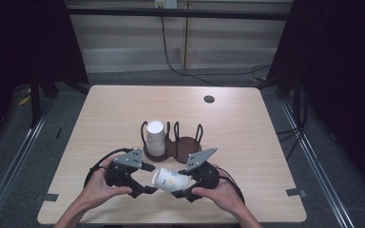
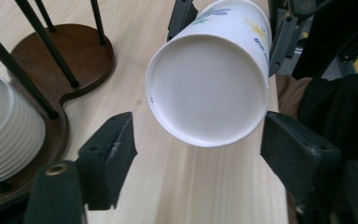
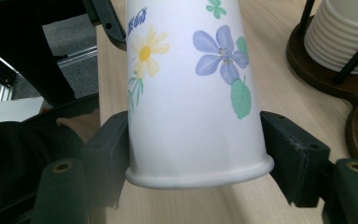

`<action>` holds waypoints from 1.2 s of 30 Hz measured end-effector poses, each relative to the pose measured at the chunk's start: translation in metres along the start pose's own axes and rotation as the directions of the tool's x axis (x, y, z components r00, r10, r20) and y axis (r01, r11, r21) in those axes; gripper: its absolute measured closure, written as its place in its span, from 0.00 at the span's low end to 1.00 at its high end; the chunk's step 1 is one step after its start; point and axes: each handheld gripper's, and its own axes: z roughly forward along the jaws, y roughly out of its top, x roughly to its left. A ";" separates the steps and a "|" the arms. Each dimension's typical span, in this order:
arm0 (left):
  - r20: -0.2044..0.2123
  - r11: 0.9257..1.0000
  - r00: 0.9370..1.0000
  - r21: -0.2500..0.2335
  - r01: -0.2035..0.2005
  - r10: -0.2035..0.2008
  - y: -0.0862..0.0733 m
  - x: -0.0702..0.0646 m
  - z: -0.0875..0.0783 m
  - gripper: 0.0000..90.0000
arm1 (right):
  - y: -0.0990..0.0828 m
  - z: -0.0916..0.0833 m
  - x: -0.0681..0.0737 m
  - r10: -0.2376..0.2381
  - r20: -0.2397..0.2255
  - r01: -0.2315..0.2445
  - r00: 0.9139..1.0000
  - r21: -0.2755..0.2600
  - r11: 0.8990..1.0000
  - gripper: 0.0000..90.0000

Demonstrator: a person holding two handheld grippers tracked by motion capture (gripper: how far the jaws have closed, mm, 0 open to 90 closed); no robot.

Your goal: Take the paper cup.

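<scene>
A white paper cup (image 1: 170, 180) printed with flowers hangs sideways just above the table's front. My right gripper (image 1: 186, 184) is shut on it close to its rolled rim; in the right gripper view both pads press the cup's wall (image 3: 191, 93). The cup's flat bottom (image 2: 207, 86) points at my left gripper (image 1: 149, 179). That gripper's jaws stand on either side of the bottom end, with a gap showing at the left jaw, so it is open. A hand holds each gripper.
Behind the grippers stands a dark brown cup holder (image 1: 186, 145) with black wire posts. Its left bay holds a stack of white ribbed cups (image 1: 155, 137), and its right bay is bare. A cable hole (image 1: 209, 99) sits far back. The table's front edge (image 1: 171, 222) is close.
</scene>
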 end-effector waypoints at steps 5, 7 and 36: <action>0.020 1.000 1.000 -0.005 0.015 -0.015 -0.002 0.001 0.001 0.33 | 0.000 0.001 -0.003 -0.004 0.005 0.004 1.000 0.045 0.999 0.32; 0.024 1.000 1.000 -0.001 0.008 -0.008 -0.002 0.001 0.002 0.33 | 0.001 0.001 -0.005 -0.007 0.011 0.007 1.000 0.062 0.998 0.32; 0.044 0.997 0.998 0.073 0.031 -0.034 -0.003 0.000 0.009 0.20 | 0.027 0.008 -0.008 -0.072 -0.022 0.075 0.997 0.205 0.976 0.32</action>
